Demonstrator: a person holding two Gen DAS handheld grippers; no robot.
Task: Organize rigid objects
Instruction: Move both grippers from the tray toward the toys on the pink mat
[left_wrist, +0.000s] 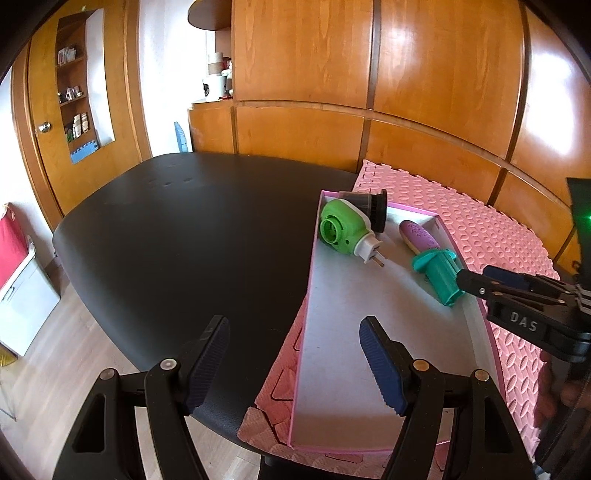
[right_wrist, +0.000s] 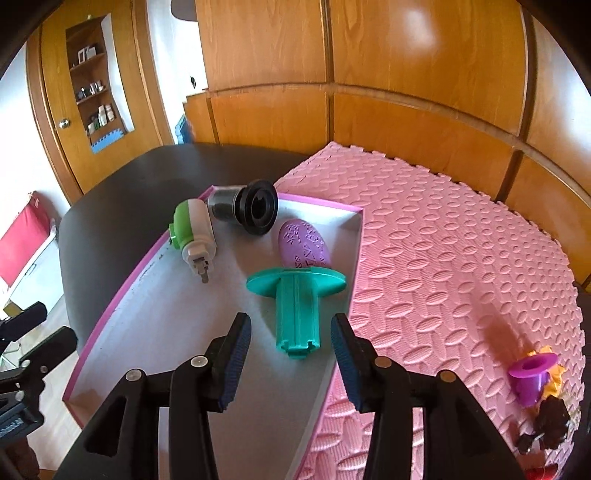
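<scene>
A pink-rimmed box (left_wrist: 312, 258) with a white floor lies on the pink foam mat (right_wrist: 443, 240). Inside it rest a green and white plug-in device (right_wrist: 194, 229), a black cylindrical piece (right_wrist: 251, 208), a purple oval (right_wrist: 303, 240) and a teal flanged piece (right_wrist: 295, 295). My right gripper (right_wrist: 291, 325) is open; the teal piece's near end lies between its fingers, and the pads stand clear of it. My left gripper (left_wrist: 293, 332) is open and empty, straddling the box's left wall near its front end. The right gripper (left_wrist: 476, 277) also shows in the left wrist view, at the teal piece (left_wrist: 439, 273).
The mat covers the right part of a black table (left_wrist: 184, 229). At the mat's near right lie a purple spool (right_wrist: 532, 373), something yellow and a dark lump (right_wrist: 550, 417). Wooden wall panels stand close behind the table.
</scene>
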